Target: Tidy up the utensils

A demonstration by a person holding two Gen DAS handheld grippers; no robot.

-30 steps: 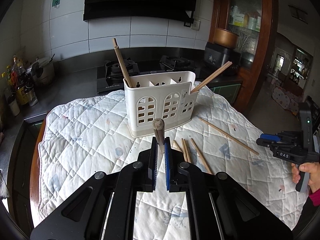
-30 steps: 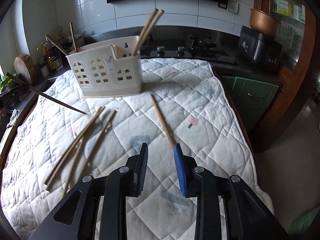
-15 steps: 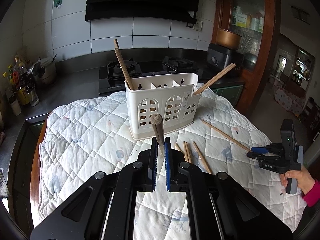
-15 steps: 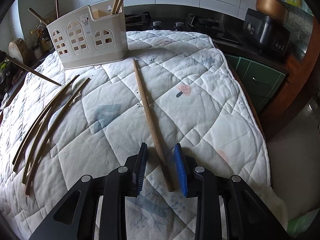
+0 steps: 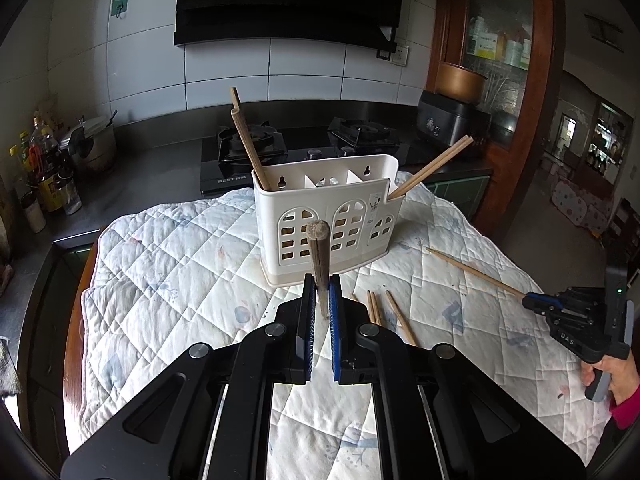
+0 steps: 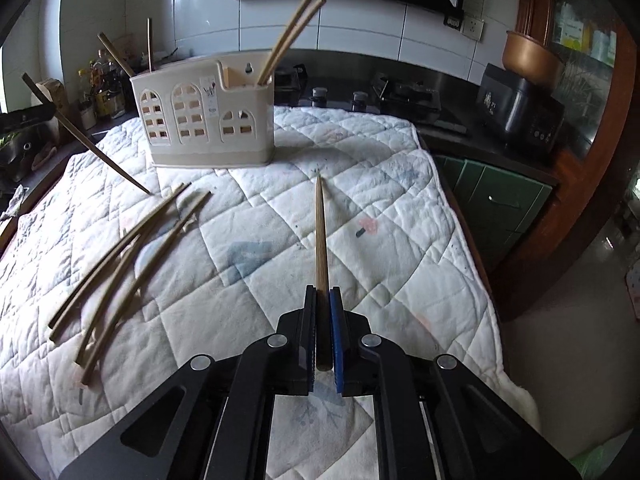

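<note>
Chopsticks: 4 standing in white caddy [image 5: 328, 212] at frame centre, 3 loose [image 6: 120, 256] on quilted table [image 6: 248, 216] lower left — left claw [image 5: 321, 300] clamps one dark chopstick [image 5: 319, 256]; right claw [image 6: 322, 304] clamps another [image 6: 320, 236]

Both tools share 1 build. The left gripper [image 5: 320, 300] at the lower centre of its view has matte black plastic arms with long cut-out slots, 4 round silver screws across the linkage, and 2 fingers lined with ribbed blue pads [image 5: 334, 332]. The right gripper [image 6: 322, 312] looks identical in its own view. At the right edge of the left view, its body shows white "DAS" lettering and a small green light, a grey-tipped handle, bare skin of the right hand [image 5: 618, 380], and a pink-red sleeve [image 5: 628, 414].
</note>
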